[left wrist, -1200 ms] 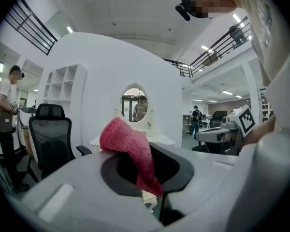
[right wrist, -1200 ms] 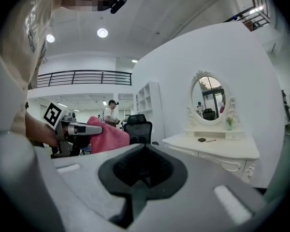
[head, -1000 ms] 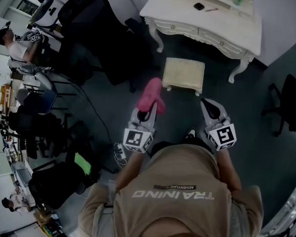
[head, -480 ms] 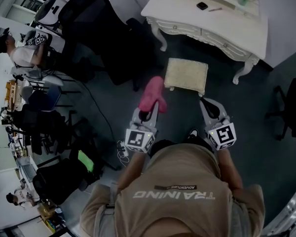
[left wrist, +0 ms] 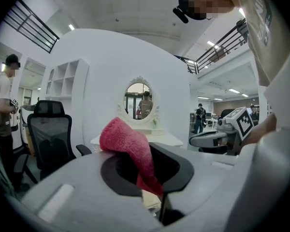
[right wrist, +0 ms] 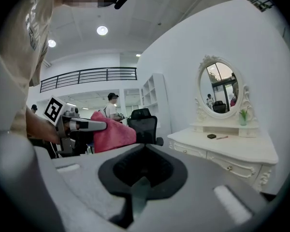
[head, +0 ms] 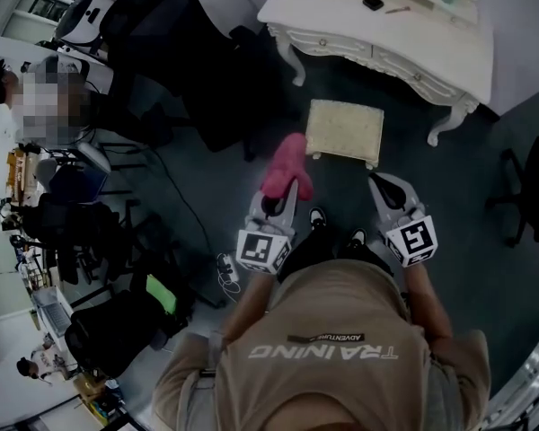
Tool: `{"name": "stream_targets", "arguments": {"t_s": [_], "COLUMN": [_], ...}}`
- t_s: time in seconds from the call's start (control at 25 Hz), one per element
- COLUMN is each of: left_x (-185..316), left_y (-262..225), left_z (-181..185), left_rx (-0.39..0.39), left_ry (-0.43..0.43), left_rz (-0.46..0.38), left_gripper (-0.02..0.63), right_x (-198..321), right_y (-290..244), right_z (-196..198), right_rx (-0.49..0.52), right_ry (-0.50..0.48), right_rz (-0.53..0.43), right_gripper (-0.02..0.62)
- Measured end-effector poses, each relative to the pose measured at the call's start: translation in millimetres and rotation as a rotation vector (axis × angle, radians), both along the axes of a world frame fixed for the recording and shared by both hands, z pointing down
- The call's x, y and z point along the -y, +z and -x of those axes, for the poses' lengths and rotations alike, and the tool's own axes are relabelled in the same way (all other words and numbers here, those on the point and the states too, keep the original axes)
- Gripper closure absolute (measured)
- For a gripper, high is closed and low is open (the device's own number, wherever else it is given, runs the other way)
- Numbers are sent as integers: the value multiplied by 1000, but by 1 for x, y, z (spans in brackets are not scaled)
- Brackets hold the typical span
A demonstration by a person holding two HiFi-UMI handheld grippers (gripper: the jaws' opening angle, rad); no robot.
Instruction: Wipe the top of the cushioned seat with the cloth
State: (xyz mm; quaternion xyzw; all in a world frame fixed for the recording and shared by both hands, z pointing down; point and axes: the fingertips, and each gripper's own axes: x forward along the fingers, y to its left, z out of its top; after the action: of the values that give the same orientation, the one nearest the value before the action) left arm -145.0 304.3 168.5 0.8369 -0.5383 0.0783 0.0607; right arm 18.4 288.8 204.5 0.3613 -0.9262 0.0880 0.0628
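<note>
The wiping has not started yet; this looks like the step of bringing the cloth over to the seat. The left tool (head: 281, 192) is squeezed tight on a fluffy pink cloth (head: 285, 163). In the left gripper view, one end of the cloth is tucked down between the jaws and the rest puffs up above them in a soft lump. The cloth is held up in the air, just left of the small, square, cream cushioned seat (head: 345, 130) and a bit nearer to the person. It is not touching the seat. The seat stands on the dark floor (head: 485, 268), just on the near side of the white dressing tabletop with curly legs (head: 386, 39). The top of the seat looks pale and a little bumpy, and nothing lies on it. I can't see any dirt on it from here. The right tool (head: 383, 185) has its jaws together with nothing in them, and it points at the near right side of the seat. I think the next move is to take the left tool farther and to the right, then lower it until the cloth lies flat on the seat. Then it can rub from side to side over the whole top.
</note>
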Motion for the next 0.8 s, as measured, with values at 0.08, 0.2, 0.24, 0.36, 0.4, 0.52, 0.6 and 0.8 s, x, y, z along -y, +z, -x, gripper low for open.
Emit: {"name": "stream_targets", "arguments": {"t_s": [0.08,0.2,0.24,0.36,0.4,0.52,0.6,0.8], "left_x": [2,6,10,29,34,44,50,61], "left_y": [2,4,2,-8,-10,-7,-3,10], "left_z": [14,30,34,47,51,67,79,111], "left_rx": [-24,-47,-46,-54,-63,-82,-91,-112], "left_ry": [18,57,71,104,114,145,169,207], "left_rz": [-12,-10,-14,-41,-50,-56,-46,-17], "left_gripper": [565,565,565,565,565,566,565,565], "right_x": [3,5,7,18,21,28,31,44], "right_y": [-8,-24,-31,-43,-46,-45,-40,-32], "right_z": [13,28,31,42,45,63,78,107], "right_rx": [-31,-52,-52,-58,-61,-66,-60,-100], "right_ry": [9,39,48,81,94,132,152,195], "right_rz": [-25,-46,-51,-64,-65,-59,-42,-37], "right_gripper": [591,591,591,591,591,592,591,591]}}
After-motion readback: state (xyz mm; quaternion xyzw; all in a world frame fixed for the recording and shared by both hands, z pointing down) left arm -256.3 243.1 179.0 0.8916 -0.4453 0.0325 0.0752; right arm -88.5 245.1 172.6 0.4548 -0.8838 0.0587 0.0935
